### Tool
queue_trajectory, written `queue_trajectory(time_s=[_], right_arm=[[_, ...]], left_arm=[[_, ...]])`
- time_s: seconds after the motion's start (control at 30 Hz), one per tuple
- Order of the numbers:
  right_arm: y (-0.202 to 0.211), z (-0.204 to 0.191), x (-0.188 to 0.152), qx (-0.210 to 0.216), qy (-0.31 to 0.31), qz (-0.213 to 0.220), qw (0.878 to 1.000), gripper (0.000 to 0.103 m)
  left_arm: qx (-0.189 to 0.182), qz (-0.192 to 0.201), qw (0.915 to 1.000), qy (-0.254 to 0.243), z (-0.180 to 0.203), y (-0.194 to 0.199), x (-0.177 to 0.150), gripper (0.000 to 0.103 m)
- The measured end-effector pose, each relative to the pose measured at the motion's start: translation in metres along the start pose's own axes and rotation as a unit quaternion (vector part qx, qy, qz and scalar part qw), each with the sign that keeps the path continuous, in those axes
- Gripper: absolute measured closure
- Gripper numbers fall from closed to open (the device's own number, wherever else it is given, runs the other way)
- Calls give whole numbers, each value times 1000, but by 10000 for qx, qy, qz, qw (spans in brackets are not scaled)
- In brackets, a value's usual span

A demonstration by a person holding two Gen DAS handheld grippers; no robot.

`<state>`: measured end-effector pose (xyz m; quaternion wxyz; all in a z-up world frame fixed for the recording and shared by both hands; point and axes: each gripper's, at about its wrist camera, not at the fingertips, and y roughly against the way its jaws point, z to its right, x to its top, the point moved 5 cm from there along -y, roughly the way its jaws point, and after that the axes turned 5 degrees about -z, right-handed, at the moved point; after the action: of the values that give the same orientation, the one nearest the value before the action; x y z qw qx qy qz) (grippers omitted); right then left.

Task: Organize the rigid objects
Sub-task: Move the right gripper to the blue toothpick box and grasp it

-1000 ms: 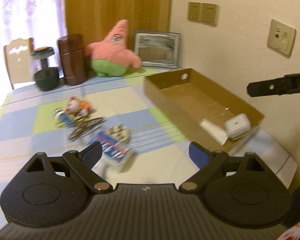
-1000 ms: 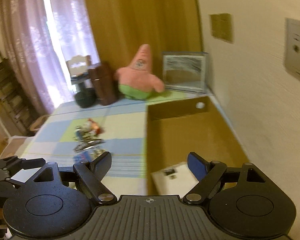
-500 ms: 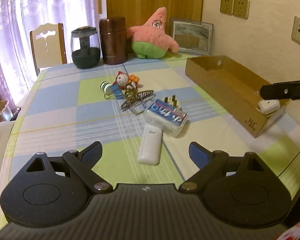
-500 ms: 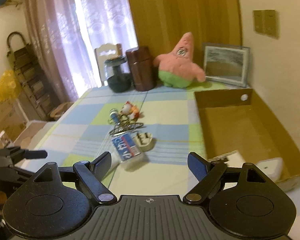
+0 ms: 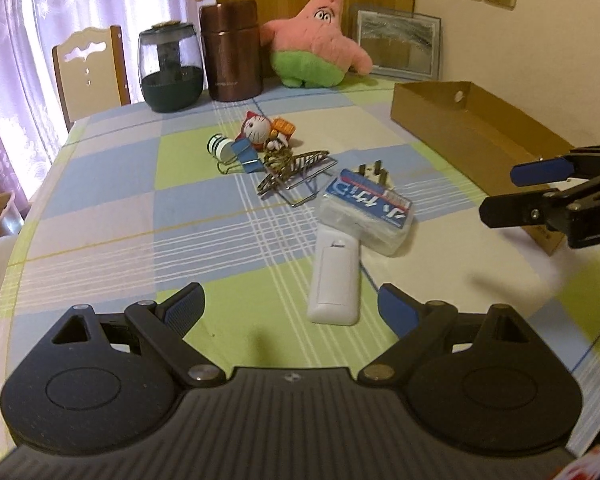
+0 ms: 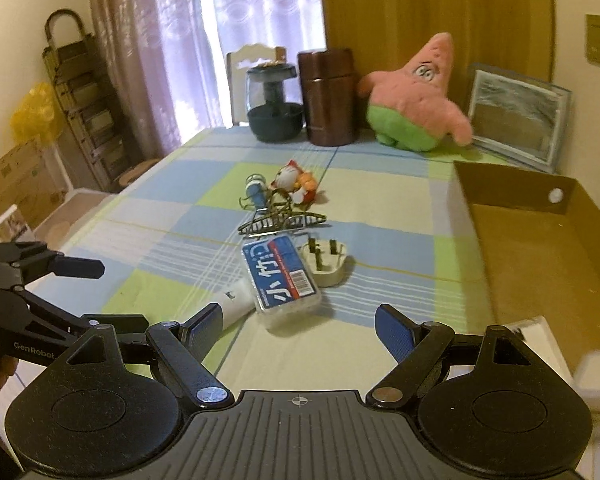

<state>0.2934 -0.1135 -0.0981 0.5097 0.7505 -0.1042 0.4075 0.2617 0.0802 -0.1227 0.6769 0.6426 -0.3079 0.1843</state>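
Note:
A cluster of small objects lies mid-table: a white flat device (image 5: 334, 282), a clear case with a blue and red label (image 5: 366, 210) (image 6: 281, 278), a white plug (image 6: 326, 261), a metal hair claw (image 5: 296, 176), a blue binder clip (image 5: 242, 156) and a cat figure (image 5: 260, 128). The open cardboard box (image 5: 472, 132) (image 6: 540, 256) stands at the right; white items (image 6: 540, 332) lie in its near end. My left gripper (image 5: 292, 310) is open and empty, just short of the white device. My right gripper (image 6: 299, 326) is open and empty, near the labelled case.
A pink star plush (image 5: 320, 40), a brown canister (image 5: 230, 50), a dark glass jar (image 5: 170, 68) and a framed picture (image 5: 398, 42) line the table's far edge. A chair (image 5: 88, 72) stands behind. The wall is at the right.
Both grippers have pulled back from the box and swung left toward the cluster of objects. The right gripper now shows larger in the left wrist view. Both stay open.

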Motion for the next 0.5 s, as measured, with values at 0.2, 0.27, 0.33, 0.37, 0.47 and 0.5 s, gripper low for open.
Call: queue_trajectory(time_s=[0.2, 0.27, 0.33, 0.37, 0.47, 0.5], right_arm=[[-33, -5, 7, 145, 218, -149, 9995, 22], [-43, -7, 10, 171, 280, -179, 9993, 23], [-53, -10, 13, 188, 348, -227, 9990, 23], [-58, -10, 14, 189, 370, -244, 9988, 23], [-74, -9, 16, 190, 463, -346, 9981, 23], [-79, -9, 16, 157, 518, -371, 9978, 23]], left_arm=[[-134, -71, 9999, 37, -9, -18, 4, 12], [-190, -105, 9998, 46, -10, -23, 5, 12], [-198, -129, 9997, 14, -12, -28, 6, 12], [-193, -135, 9997, 3, -13, -30, 7, 12], [-194, -177, 9997, -6, -18, -37, 8, 12], [-188, -195, 9996, -19, -19, -39, 9, 12]])
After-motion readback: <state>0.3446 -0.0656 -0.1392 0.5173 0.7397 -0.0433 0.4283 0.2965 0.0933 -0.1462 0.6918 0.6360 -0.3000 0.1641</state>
